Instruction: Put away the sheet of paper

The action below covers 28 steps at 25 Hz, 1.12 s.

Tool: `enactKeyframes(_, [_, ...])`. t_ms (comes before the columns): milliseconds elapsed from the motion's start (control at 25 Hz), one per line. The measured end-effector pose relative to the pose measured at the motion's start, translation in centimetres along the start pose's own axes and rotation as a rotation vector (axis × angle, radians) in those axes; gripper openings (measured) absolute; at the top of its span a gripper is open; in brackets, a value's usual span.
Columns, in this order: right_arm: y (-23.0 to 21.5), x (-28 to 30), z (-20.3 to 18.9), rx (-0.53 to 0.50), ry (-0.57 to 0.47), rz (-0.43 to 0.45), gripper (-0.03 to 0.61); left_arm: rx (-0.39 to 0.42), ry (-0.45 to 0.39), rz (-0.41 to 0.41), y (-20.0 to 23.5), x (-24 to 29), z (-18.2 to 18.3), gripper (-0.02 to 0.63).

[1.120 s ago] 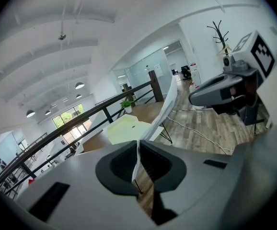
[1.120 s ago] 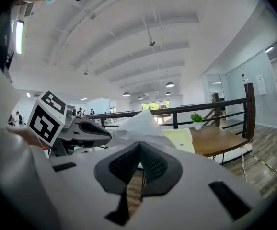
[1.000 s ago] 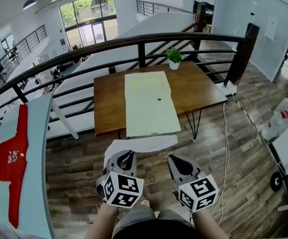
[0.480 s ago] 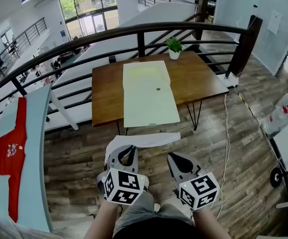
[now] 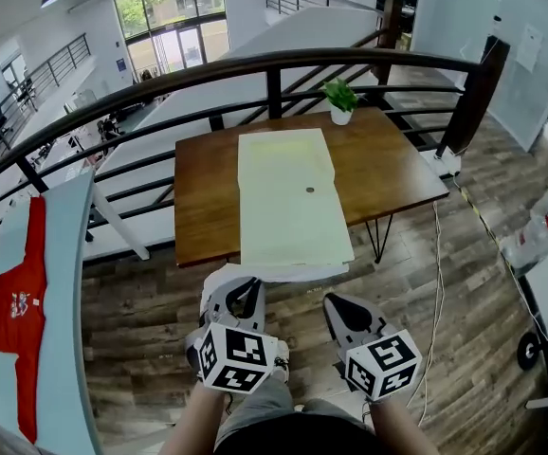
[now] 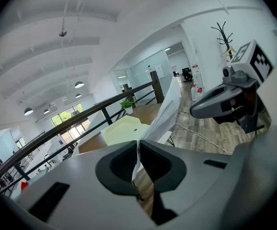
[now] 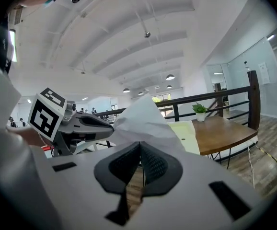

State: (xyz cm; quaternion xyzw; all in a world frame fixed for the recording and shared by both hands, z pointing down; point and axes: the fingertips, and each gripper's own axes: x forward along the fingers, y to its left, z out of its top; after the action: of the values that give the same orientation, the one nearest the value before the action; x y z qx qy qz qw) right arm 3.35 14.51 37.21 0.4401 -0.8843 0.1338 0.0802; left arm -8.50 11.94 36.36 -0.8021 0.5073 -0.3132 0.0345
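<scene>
The white sheet of paper (image 5: 272, 274) hangs over the wooden floor, just before the near edge of the brown table (image 5: 388, 164). My left gripper (image 5: 241, 297) is shut on its left end; in the left gripper view the thin paper (image 6: 163, 115) rises from between the closed jaws. My right gripper (image 5: 342, 311) is beside it, jaws shut, a little below the sheet's right end. From the right gripper view the crumpled paper (image 7: 139, 121) looms just beyond the jaws, with no paper seen between them. A large pale yellow sheet (image 5: 288, 197) lies on the table.
A potted plant (image 5: 340, 98) stands at the table's far edge, against a black railing (image 5: 160, 79). To the left, a red shirt (image 5: 18, 301) lies on a pale counter (image 5: 70, 282). A cable (image 5: 437, 254) runs across the floor at right, near white bags (image 5: 539, 230).
The table has come nearer in view, so the held paper now meets its near edge. Both grippers keep their places side by side, the left still holding the paper.
</scene>
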Motion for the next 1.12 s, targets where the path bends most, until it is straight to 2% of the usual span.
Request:
enactKeyframes(360, [-3.8,7.8,3.6,-0.003,0.009,-0.020,0.028,0.007,-0.009,0.004,7.5,6.8,1.6,0.032])
enactKeyframes(640, [-5.8,13.0,4.5,0.006,0.039,-0.041,0.028,0.013,-0.023,-0.021,11.5,11.6,2.9,0.032])
enactKeyframes(1120, [-8.4,16.8,4.8,0.043,0.051,-0.105,0.028,0.052,-0.021,-0.108,12.7,16.8,3.3,0.032])
